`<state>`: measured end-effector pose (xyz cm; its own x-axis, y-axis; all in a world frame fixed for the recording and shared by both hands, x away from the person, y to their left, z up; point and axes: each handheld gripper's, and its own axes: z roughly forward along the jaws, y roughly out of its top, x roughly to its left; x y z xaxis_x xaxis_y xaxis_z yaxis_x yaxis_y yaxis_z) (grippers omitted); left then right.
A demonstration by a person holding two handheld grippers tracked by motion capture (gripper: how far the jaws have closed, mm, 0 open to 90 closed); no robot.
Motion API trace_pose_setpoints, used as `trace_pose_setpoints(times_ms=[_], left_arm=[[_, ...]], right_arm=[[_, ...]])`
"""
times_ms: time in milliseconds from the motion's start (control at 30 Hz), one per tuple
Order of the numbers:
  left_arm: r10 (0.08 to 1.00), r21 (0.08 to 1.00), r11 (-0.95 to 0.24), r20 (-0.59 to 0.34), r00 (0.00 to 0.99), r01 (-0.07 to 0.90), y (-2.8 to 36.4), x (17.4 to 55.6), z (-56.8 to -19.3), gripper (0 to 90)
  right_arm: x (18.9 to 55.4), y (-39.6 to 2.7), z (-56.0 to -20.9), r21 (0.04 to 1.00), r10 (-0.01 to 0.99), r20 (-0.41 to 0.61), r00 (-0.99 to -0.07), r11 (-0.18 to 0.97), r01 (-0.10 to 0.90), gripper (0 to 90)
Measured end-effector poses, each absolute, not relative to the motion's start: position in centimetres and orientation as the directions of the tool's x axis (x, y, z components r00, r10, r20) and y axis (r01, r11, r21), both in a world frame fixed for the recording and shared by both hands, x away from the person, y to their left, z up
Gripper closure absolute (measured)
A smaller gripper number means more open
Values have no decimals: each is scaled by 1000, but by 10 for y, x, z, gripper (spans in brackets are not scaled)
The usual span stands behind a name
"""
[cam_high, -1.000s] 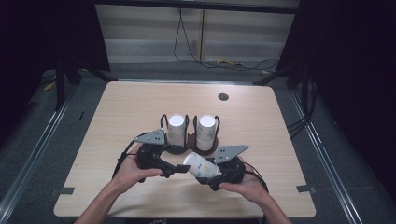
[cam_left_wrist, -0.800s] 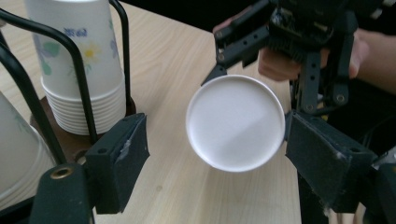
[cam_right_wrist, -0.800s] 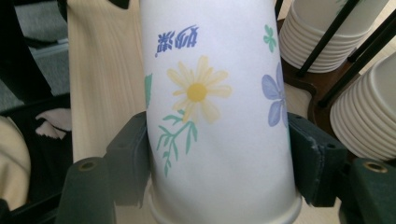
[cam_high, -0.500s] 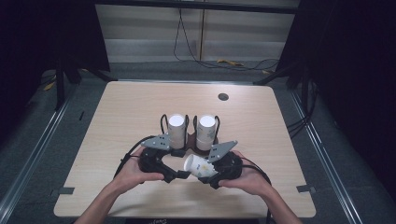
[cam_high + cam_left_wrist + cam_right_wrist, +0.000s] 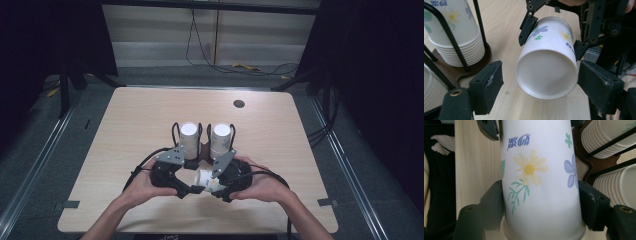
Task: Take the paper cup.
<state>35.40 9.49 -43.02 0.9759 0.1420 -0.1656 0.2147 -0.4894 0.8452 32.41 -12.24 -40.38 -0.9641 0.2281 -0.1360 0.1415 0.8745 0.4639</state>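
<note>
A white paper cup with printed flowers lies on its side just above the table's front. My right gripper is shut on it, both pads pressed to the cup's wall near the rim. In the left gripper view, the right gripper clamps the far part of the cup. My left gripper is open, its pads on either side of the cup's closed bottom with small gaps. A person's hands hold both grippers.
Two stacks of the same cups stand upside down in a black wire holder on a brown base, just behind the grippers. The wooden table has a round grommet at the back right.
Both grippers have drawn together. The right one has brought the cup leftward, and the left gripper's open jaws have come around the cup's bottom.
</note>
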Motion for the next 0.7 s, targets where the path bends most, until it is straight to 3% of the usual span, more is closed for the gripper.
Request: trace_pose_setpoints(times_ms=[367,700], left_arm=[[138,818,-546,-125,982,181,91,352,-434,239],[126,815,-554,-117,985,168,89,350,-434,295]], right_arm=[[328,-104,-397,315,142,-177,-974,946,81,306],[333,-92,-396,272,106,-169,-980,960,57,304]])
